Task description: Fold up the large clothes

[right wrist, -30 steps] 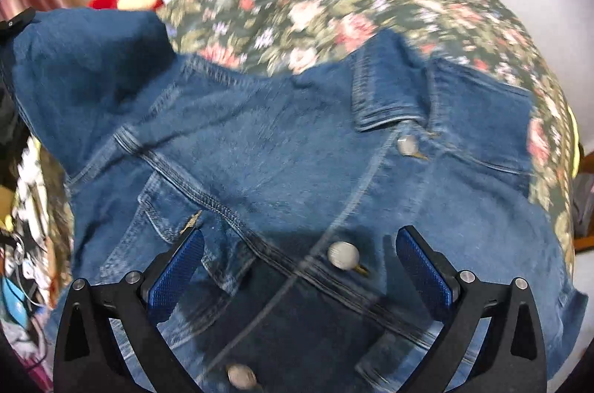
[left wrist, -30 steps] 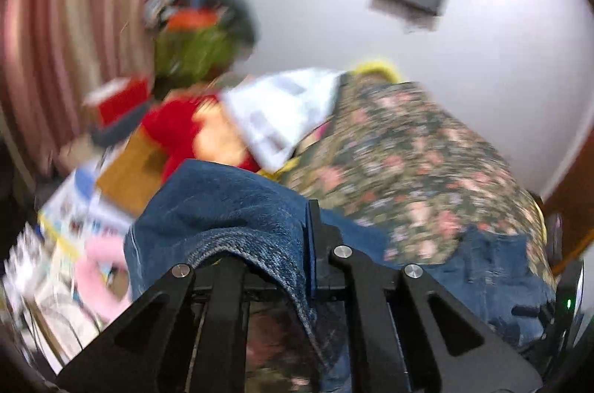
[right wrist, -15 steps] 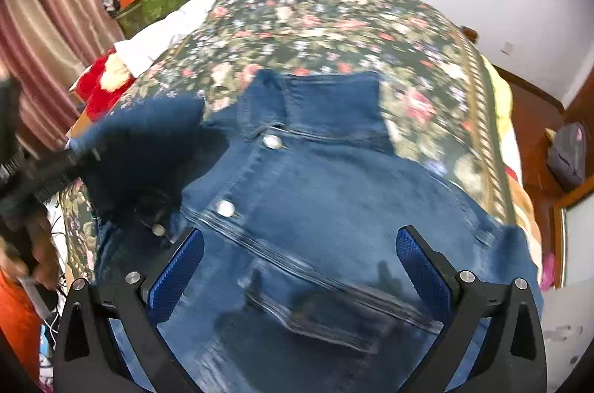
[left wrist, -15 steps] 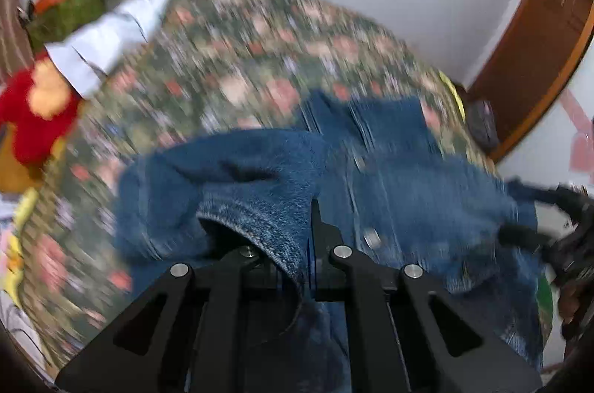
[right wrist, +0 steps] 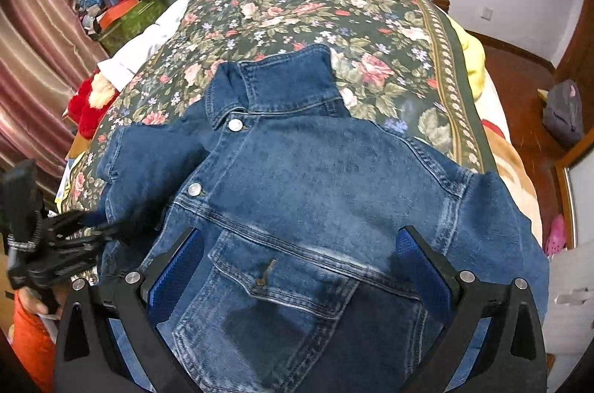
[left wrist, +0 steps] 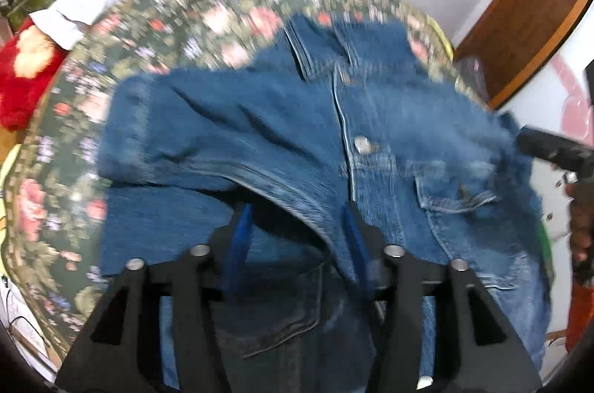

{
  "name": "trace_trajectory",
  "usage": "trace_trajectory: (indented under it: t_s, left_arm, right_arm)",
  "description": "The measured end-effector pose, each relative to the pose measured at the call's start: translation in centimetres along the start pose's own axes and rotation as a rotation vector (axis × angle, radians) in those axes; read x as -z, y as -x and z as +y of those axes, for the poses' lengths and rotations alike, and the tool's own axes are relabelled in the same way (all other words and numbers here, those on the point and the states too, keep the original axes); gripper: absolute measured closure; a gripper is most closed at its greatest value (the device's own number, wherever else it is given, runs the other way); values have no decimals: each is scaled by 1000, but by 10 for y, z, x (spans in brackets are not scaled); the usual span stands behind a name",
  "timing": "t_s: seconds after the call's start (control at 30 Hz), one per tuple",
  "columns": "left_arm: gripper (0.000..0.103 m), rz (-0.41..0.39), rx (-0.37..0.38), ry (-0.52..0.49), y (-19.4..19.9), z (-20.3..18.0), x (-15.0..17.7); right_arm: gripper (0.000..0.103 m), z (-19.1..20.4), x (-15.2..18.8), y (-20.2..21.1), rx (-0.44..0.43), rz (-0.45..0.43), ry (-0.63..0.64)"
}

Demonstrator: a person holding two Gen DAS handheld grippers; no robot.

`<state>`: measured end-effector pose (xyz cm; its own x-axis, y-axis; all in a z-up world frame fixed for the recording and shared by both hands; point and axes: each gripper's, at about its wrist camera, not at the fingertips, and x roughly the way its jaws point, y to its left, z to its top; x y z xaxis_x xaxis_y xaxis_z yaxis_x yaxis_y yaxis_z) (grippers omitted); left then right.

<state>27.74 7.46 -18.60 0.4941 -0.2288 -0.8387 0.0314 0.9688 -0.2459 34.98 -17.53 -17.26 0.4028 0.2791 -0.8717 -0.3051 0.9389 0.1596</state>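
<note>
Right, biggest thing first: the bed (right wrist: 371, 22), dressed in a dark floral spread, fills the room from the striped curtain (right wrist: 33, 59) on one side to the wooden door (left wrist: 527, 22) on the other. Spread face-up on its near end is the denim jacket (right wrist: 315, 177), collar pointing away toward the far wall, buttoned front showing, chest pocket down near the cameras. One sleeve (left wrist: 208, 133) is folded in across the front, lying over the body of the jacket on the left-hand side of the button line. A red plush toy (right wrist: 87, 107) sits off the bed's edge by the curtain, just beside a white pillow (right wrist: 148, 48).

Now the tools. The left gripper (left wrist: 295, 226) hangs right over that folded sleeve, and its jaws have just been opening: the blue pads stand apart with a ridge of denim running between them, no longer pinched. The right gripper (right wrist: 297, 263) hovers above the chest pocket, spread wide, nothing in it at all, cloth well below the pads. Metal buttons (right wrist: 235, 124) glint along the placket.
</note>
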Motion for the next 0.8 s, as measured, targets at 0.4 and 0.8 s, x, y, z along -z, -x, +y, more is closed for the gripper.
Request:
trace_trajectory:
  t_s: [0.4,0.8]
  left_arm:
    - [32,-45,63,495,1,137,-17]
    - [81,-36,-107,455,-49,134,-44]
  right_arm:
    - [0,43,-6,0,18,-38,120]
    - [0,30,2,4,68,-57,148]
